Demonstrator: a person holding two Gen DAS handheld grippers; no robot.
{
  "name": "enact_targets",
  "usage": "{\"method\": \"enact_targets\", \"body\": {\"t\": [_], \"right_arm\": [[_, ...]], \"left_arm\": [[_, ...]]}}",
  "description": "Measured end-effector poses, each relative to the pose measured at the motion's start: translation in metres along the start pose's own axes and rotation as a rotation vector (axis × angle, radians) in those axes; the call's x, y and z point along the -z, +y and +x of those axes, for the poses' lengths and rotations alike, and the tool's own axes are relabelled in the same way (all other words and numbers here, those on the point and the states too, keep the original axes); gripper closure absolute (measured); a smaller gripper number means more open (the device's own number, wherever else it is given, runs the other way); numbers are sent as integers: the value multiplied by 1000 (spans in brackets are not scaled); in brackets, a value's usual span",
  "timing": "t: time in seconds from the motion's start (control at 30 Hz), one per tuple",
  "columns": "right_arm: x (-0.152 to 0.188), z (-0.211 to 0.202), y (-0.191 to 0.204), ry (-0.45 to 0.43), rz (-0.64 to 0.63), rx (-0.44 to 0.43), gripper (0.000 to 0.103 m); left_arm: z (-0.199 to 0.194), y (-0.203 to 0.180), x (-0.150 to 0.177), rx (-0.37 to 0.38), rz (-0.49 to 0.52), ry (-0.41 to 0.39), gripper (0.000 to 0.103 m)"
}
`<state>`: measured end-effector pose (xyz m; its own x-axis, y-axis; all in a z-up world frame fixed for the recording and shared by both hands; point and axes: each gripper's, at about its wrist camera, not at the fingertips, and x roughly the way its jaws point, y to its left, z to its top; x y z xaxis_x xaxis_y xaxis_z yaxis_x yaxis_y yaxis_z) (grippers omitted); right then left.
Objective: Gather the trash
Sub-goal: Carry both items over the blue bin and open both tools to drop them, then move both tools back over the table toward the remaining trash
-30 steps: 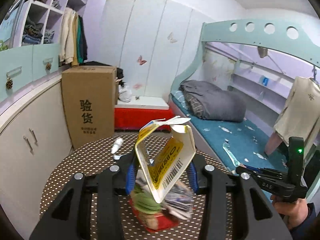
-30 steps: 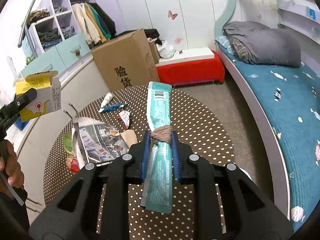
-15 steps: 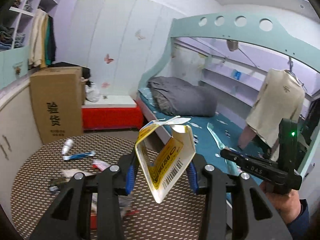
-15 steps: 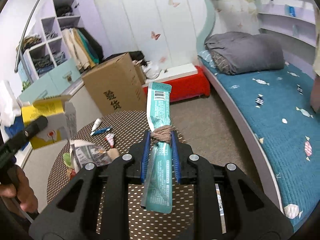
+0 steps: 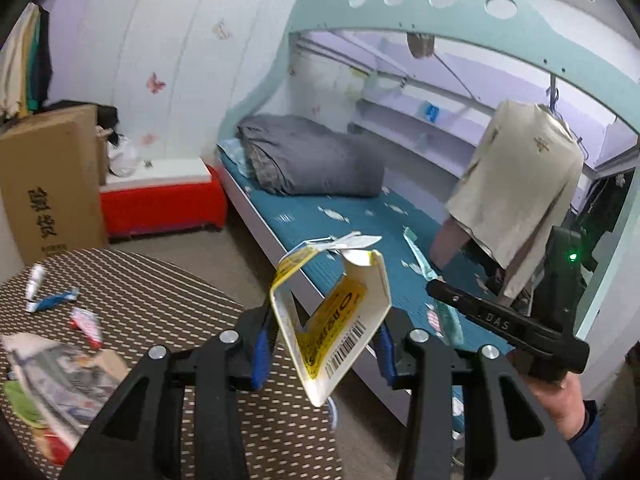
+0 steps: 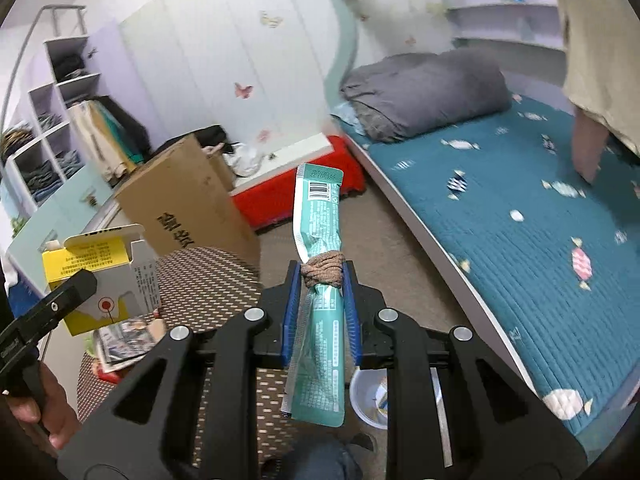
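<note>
My left gripper (image 5: 322, 350) is shut on an opened yellow and white carton (image 5: 340, 320) and holds it in the air past the right edge of the round dotted table (image 5: 168, 300). The carton also shows in the right wrist view (image 6: 100, 276). My right gripper (image 6: 318, 312) is shut on a teal wrapper (image 6: 320, 240) tied with a brown string, held upright above the floor. A small white bin (image 6: 370, 398) with scraps inside stands on the floor just below the right gripper. In the left wrist view the right gripper (image 5: 436, 290) is at the right, the wrapper partly hidden.
On the table lie a magazine (image 5: 52, 384), a blue and white tube (image 5: 52, 300), a red wrapper (image 5: 86, 322) and green scraps (image 5: 20, 404). A cardboard box (image 6: 188, 204), a red bench (image 5: 160, 200) and a bed with a teal cover (image 6: 540, 248) surround the table.
Both grippers swung right, away from the table toward the bed, still holding carton and wrapper. The white bin on the floor has come into the right wrist view.
</note>
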<state>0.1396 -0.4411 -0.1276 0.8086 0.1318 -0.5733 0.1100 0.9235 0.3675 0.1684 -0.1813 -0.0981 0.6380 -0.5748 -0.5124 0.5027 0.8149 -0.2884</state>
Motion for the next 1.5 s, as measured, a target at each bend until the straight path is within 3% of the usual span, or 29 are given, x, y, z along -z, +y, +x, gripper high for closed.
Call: {"method": "enact_targets", "body": {"t": [0.37,0.7,0.8,0.87,0.9,0.93,0.97,1.07,1.13,1.23,1.5], "right_arm": [[35,87,-85,179,155,54,82],[73,148,-116,308,244,44,82],[80,163,-120,336,261,30,80],[87,173,-126,361,282,33,79],[90,177,-129,375,297,28,66],[94,180,-132,383,312,27,40],[97,182,-135,386,323,32,33],[107,184,-140,402,357,32,30],[110,181,-141,397,364,41,17],[110,173,-141,388,363,65,6],[97,132,-117,320,318,128,6]], "left_arm": [[116,-41,26,13,27,218,62],[204,-49,57,-36,70,428,60],[226,-50,64,-48,103,484,54],[234,-49,68,-62,134,516,36],[236,-51,68,-70,142,515,19],[235,-51,69,-92,157,508,13],[234,-50,70,-111,166,505,13],[234,-46,70,-128,166,527,13],[231,-45,70,-132,157,514,13],[221,-42,68,-132,144,495,13],[176,-46,61,-142,169,409,13]]}}
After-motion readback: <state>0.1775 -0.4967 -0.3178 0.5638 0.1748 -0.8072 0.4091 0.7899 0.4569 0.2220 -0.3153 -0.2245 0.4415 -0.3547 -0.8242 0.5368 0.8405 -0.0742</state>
